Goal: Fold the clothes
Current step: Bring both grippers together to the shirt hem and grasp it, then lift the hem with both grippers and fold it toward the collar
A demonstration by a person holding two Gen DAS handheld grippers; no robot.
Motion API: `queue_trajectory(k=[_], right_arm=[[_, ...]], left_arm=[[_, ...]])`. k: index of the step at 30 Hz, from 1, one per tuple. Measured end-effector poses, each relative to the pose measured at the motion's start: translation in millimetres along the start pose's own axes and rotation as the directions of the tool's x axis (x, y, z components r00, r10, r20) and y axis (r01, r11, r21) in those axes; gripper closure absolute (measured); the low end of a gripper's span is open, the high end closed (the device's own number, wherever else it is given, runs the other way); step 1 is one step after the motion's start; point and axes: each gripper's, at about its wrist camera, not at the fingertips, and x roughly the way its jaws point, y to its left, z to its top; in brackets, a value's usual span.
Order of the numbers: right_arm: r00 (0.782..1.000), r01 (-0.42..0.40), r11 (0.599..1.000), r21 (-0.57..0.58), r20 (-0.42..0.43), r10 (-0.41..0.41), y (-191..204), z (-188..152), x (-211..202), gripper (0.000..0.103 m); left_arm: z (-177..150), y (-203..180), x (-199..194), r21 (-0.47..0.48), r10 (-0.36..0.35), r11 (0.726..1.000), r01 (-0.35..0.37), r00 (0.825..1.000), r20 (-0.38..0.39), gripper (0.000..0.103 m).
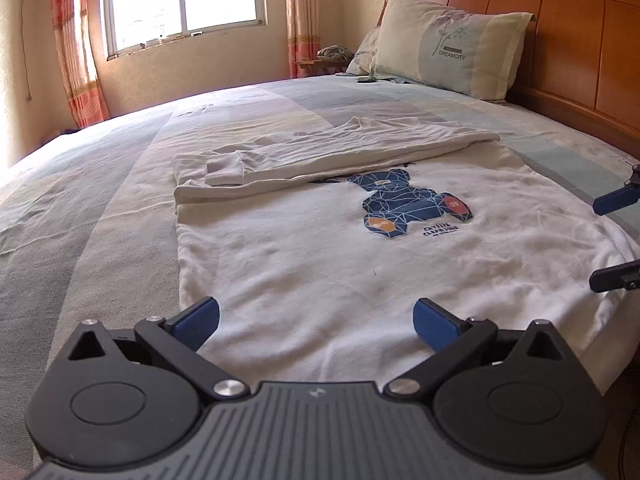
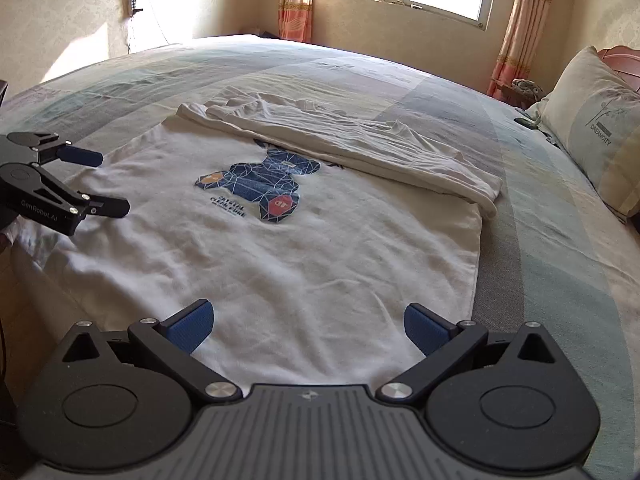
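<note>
Both the left tongs point(image 1: 316, 320) and right tongs point(image 2: 308, 326) gape wide over the half-folded white sweatshirt point(image 2: 280, 264) on the bed point(image 2: 560, 280); only the left view shows the wooden headboard point(image 1: 580, 40).

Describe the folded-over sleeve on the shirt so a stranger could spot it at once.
Start at the bed with its pale striped cover, then find the white shirt spread flat across it. Along the shirt's far edge, above the blue bear print, lies the sleeve, folded in over the body. It is the only raised, layered strip, ending in a ribbed cuff.
</note>
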Motion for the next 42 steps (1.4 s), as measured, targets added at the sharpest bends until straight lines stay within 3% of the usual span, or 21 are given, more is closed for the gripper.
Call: queue_trajectory(k=[2,5,8,10,15,17,20,26,29,32,37,42], right_arm=[[0.999,0.037,0.999,-0.026,-0.01,-0.037,10.5,-14.6,-1.7,0.0],[0.996,0.086,0.995,0.041,0.023,-0.087,14.2,-30.3,-11.7,0.0],[0.991,0.124,0.988,0.089,0.04,-0.127,16.4,-37.4,-20.7,0.0],[0.986,0.141,0.989,0.053,0.08,-0.145,24.2,-40.4,-29.2,0.0],[0.974,0.139,0.985,-0.105,0.194,-0.117,56.2,-46.8,-47.3,0.0],[0.975,0.139,0.969,-0.206,0.2,-0.098,75.8,-49.5,-44.3,0.0],[0.975,0.166,0.916,-0.365,0.197,-0.098,102.6,-56.1,-34.9,0.0],[0.945,0.321,0.737,-0.595,0.253,-0.207,135.0,-63.8,-15.8,0.0],[0.932,0.36,0.656,-0.664,0.285,-0.223,142.9,-65.4,-16.9,0.0],[0.9,0.431,0.626,-0.65,0.36,-0.246,143.7,-60.4,-26.4,0.0],[0.85,0.514,0.651,-0.559,0.437,-0.296,133.1,-44.0,-37.2,0.0],[0.863,0.487,0.683,-0.544,0.422,-0.278,125.7,-40.7,-37.6,0.0]], left_arm=[[-5.9,-13.4,-11.2,0.059,-0.02,0.998,0.02,1.0,0.013,0.001],[-23.1,-28.7,-16.1,0.121,-0.026,0.992,0.027,1.0,-0.003,0.0],[-32.4,-23.7,-25.8,0.058,-0.027,0.998,0.025,0.999,0.031,0.001],[-33.6,-18.5,-33.6,0.032,-0.035,0.999,0.034,0.998,0.043,0.001],[-43.7,-34.5,-55.6,0.132,-0.053,0.99,0.043,0.996,0.073,0.001],[-49.2,-45.8,-60.0,0.188,-0.071,0.98,0.058,0.995,0.068,0.001],[-57.0,-64.2,-60.6,0.28,-0.092,0.957,0.075,0.995,0.046,0.001],[-65.0,-88.4,-56.2,0.427,-0.094,0.902,0.068,0.995,0.041,0.001],[-62.8,-97.7,-55.4,0.471,-0.111,0.879,0.07,0.992,0.061,0.001],[-57.3,-107.9,-51.8,0.509,-0.126,0.858,0.061,0.988,0.094,0.001],[-45.9,-114.9,-42.6,0.532,-0.086,0.847,-0.005,0.985,0.146,0.001],[-33.9,-107.9,-47.3,0.508,-0.038,0.858,-0.072,0.978,0.204,0.001]])
